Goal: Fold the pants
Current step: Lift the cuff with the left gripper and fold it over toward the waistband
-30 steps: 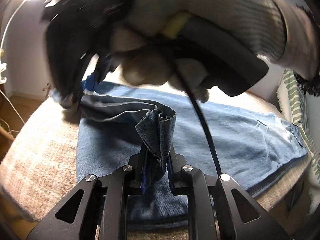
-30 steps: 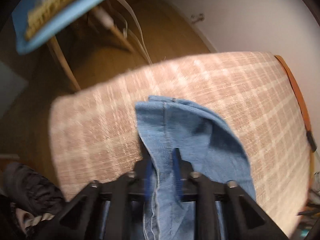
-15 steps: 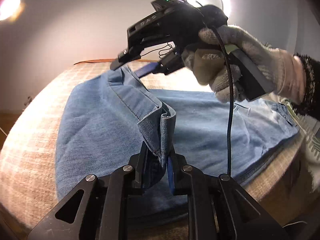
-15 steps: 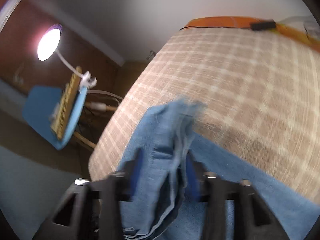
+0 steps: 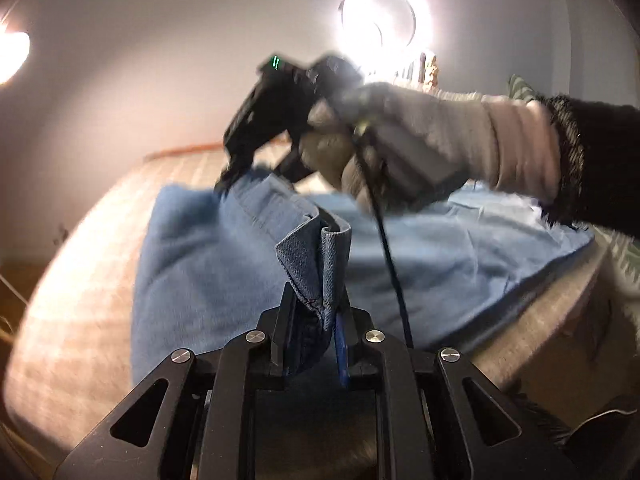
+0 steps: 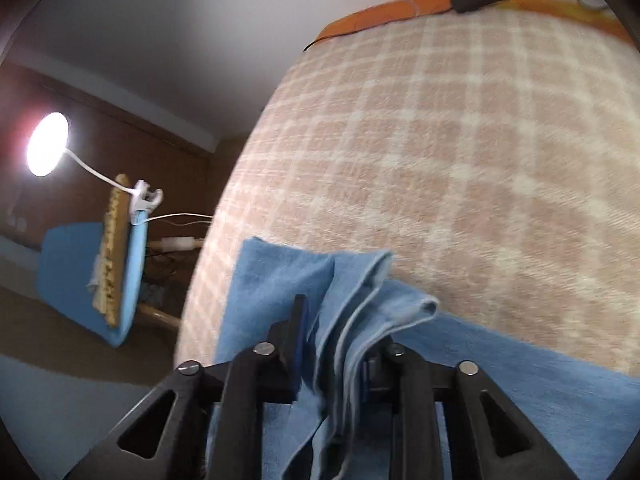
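Left wrist view: left gripper (image 5: 314,316) clamped tight on a bunched hem of the pants (image 5: 208,264), which lie across the checked blanket (image 5: 80,280). Gloved right hand (image 5: 420,148) with the right gripper (image 5: 240,168) at the far hem; blurred.

Right wrist view: right gripper (image 6: 340,344), jaws just been closing, hem folds between them; contact on the right pad hidden by cloth. Lamp (image 6: 47,144) and blue chair (image 6: 80,280) show only here.

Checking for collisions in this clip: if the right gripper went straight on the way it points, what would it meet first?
Probably the bunched jeans hem already between the right gripper's jaws, then the checked blanket just beyond; depth is hard to judge in the fisheye view.
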The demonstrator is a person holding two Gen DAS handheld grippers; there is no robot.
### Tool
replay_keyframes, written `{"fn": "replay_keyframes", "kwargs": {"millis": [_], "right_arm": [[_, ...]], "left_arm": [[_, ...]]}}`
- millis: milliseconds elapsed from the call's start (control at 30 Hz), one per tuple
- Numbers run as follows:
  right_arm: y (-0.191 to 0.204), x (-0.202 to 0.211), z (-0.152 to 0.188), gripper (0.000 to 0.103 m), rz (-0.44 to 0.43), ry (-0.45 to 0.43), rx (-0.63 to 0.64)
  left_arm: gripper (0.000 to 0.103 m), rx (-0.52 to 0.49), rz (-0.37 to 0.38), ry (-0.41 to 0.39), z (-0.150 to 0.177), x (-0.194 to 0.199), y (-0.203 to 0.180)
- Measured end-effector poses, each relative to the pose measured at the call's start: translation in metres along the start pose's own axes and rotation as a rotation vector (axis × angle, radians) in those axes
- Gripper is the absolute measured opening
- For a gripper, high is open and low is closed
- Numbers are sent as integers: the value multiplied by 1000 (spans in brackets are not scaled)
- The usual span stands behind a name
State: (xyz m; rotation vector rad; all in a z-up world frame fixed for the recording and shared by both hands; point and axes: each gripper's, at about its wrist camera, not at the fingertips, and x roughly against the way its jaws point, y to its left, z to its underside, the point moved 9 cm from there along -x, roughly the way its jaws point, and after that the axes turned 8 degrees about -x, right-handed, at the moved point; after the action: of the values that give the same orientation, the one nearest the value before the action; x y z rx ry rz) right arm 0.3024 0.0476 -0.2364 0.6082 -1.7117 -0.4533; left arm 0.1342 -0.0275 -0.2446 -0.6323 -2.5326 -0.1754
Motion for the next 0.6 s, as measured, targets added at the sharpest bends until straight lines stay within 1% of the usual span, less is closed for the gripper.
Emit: {"fn": "replay_keyframes", "kwargs": {"millis": [33,100,200,300,367,467,600], "right_arm": [[1,5,2,13,22,-7,29],[0,18,5,10,61,-25,79],[-3,41,6,6,78,-63,126],[-11,67,4,6,108,-104,158],[-18,85,4,6,130,-131,178],[-30,111,7,6,145,-165,183],[-50,144,10,5,174,-205,183]], "left_arm": [[14,25,10,8,4,-1,1],[14,53,28,7,4,0,0],[14,35,48,-8,-6,4,-13],[14,13,82,-25,-18,6,-33],[14,16,117,-27,-24,5,-47],[14,31,167,-30,-31,-1,-69],[14,-2,213,-46,-46,-7,-101]]}}
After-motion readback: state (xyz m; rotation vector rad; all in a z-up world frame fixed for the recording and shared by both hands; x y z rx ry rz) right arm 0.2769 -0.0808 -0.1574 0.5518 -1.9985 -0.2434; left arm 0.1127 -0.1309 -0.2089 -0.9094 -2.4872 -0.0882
